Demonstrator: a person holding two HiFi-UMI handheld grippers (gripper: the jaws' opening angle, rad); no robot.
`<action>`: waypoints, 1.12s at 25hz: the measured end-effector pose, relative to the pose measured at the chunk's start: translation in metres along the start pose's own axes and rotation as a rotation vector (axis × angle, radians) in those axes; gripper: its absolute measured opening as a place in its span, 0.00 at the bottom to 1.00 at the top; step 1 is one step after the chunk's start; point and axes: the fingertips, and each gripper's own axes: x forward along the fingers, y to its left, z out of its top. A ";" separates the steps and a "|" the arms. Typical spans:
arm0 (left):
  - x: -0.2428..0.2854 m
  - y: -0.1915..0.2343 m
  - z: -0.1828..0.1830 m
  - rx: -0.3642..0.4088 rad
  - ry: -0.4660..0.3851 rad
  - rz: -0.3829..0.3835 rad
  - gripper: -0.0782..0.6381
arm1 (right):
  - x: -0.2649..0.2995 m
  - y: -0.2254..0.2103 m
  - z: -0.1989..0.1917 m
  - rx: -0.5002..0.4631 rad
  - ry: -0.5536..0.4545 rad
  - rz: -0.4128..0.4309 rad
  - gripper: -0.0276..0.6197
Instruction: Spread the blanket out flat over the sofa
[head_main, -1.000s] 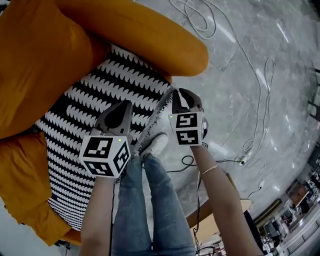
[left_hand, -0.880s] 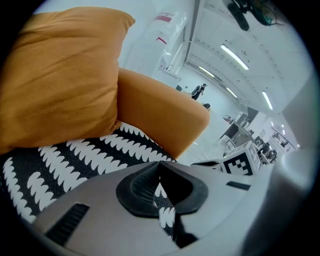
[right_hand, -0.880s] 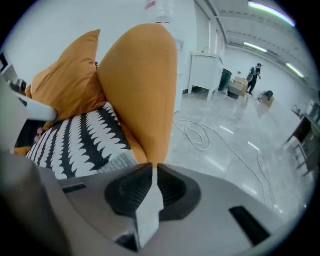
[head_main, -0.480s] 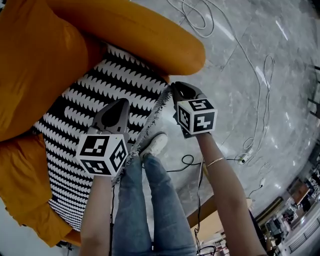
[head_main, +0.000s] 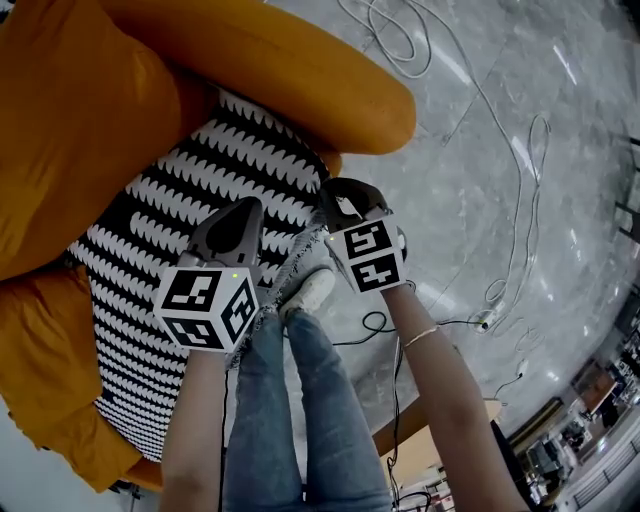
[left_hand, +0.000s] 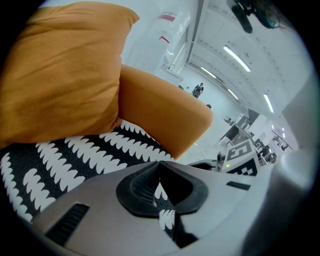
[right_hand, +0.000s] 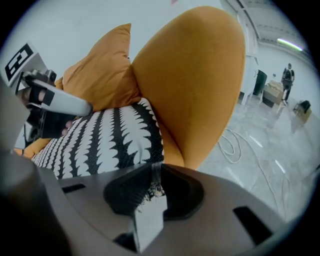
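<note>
Blanket (head_main: 200, 210) covers the sofa (head_main: 280, 70) seat, from the back cushion (head_main: 80, 120) out to the seat's front edge, and lies fairly flat with no big folds visible. Its fringed hem (head_main: 295, 265) runs along that front edge, so the long axis of the held edge goes from the armrest corner toward the far end of the seat.

Key relation: both grippers are on that front hem and the blanket body lies ahead of them, toward the sofa back. Right gripper (head_main: 338, 200) sits at the hem's armrest-end corner. Left gripper (head_main: 240, 220) is near it along the same edge, further from the armrest. The stretch of hem between them hangs a bit slack and off the seat edge. My read: any remaining move is along or across this edge, pulling it square to the seat front.

Left gripper (left_hand: 159, 172): jaws clamped together on the blanket (left_hand: 75, 155), patterned fabric pinched between the pads and trailing below.

Right gripper (right_hand: 158, 175): jaws narrow and opening. The blanket (right_hand: 110, 140) fringe is between the pads, which look to be touching it at the tip. Likely letting go of that corner, but not released yet.
</note>
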 end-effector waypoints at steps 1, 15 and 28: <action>0.000 0.000 0.001 0.000 -0.002 -0.002 0.13 | -0.001 -0.003 0.001 0.002 -0.002 -0.018 0.14; 0.014 0.005 -0.016 -0.012 0.006 -0.008 0.13 | 0.018 -0.015 -0.016 0.082 0.040 0.104 0.19; 0.012 0.008 -0.013 -0.004 0.007 -0.012 0.13 | 0.010 -0.012 -0.003 -0.071 0.031 -0.005 0.07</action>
